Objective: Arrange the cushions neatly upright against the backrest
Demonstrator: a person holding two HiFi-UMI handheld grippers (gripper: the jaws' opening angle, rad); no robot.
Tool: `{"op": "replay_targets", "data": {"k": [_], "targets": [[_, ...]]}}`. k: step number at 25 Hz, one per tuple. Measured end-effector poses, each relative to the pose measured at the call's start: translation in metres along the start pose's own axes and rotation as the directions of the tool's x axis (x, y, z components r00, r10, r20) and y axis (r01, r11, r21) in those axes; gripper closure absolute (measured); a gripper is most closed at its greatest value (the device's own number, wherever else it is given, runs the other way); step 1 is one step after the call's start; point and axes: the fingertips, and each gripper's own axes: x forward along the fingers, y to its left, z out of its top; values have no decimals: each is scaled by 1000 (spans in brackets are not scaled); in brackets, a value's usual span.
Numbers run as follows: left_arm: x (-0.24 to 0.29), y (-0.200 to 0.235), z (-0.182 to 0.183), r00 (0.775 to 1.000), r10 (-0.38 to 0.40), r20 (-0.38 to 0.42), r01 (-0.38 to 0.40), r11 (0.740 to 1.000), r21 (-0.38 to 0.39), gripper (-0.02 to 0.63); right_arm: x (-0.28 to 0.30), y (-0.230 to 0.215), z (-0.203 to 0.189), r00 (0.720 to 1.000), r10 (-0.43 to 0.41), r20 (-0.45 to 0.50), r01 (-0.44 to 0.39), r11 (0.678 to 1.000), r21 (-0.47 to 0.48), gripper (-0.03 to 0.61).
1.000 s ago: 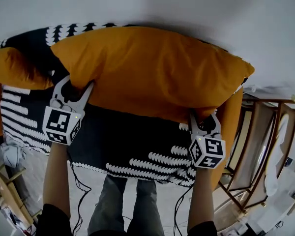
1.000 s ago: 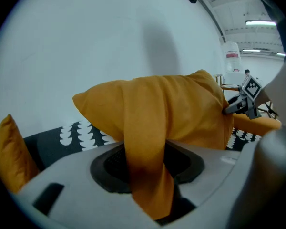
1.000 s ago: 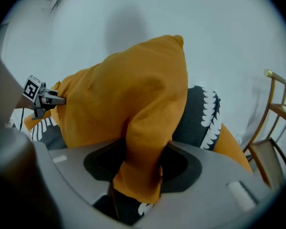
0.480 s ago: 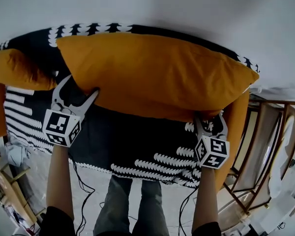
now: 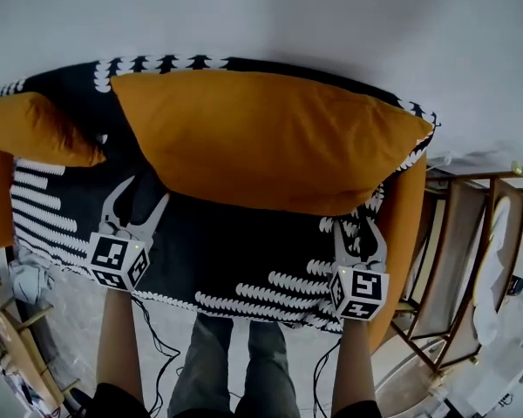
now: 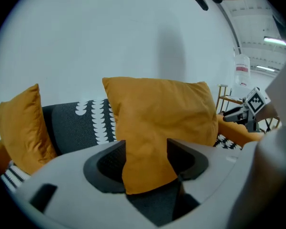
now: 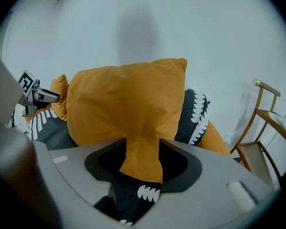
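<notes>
A large orange cushion (image 5: 261, 138) stands upright against the black-and-white backrest (image 5: 157, 62) of the sofa. A smaller orange cushion (image 5: 35, 133) leans at the left end. My left gripper (image 5: 139, 197) sits just below the big cushion's lower left corner, over the seat (image 5: 235, 251). Its jaws are closing, and the pads do not press the cushion (image 6: 157, 113), which shows in the gap between them. My right gripper (image 5: 359, 229) is just under the lower right corner. Its jaws are closing too, with the cushion (image 7: 124, 104) in line between them but not gripped.
Orange armrests (image 5: 405, 233) close both ends of the sofa. A wooden chair frame (image 5: 471, 259) stands right of it. Clutter (image 5: 22, 277) lies on the floor at the left. The person's legs (image 5: 235, 364) and loose cables are at the seat's front edge. A white wall lies behind.
Both grippers have let go of the big cushion's lower corners and drawn back toward the seat front. The cushion has settled upright against the backrest.
</notes>
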Motion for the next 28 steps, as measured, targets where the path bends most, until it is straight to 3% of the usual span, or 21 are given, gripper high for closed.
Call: {"op": "replay_targets", "data": {"k": [3, 6, 12, 28], "targets": [[-17, -16, 4, 1000, 4, 21, -3, 999, -41, 417, -19, 7, 8, 1000, 12, 22, -12, 1000, 1, 410], [-34, -28, 9, 999, 20, 33, -17, 997, -74, 473, -40, 12, 17, 999, 16, 36, -17, 1000, 14, 434], [-62, -52, 33, 998, 28, 54, -25, 998, -65, 615, -78, 14, 39, 997, 30, 68, -32, 999, 33, 568], [-141, -103, 111, 995, -5, 100, 8, 999, -34, 615, -161, 41, 121, 985, 69, 158, -80, 995, 60, 568]]}}
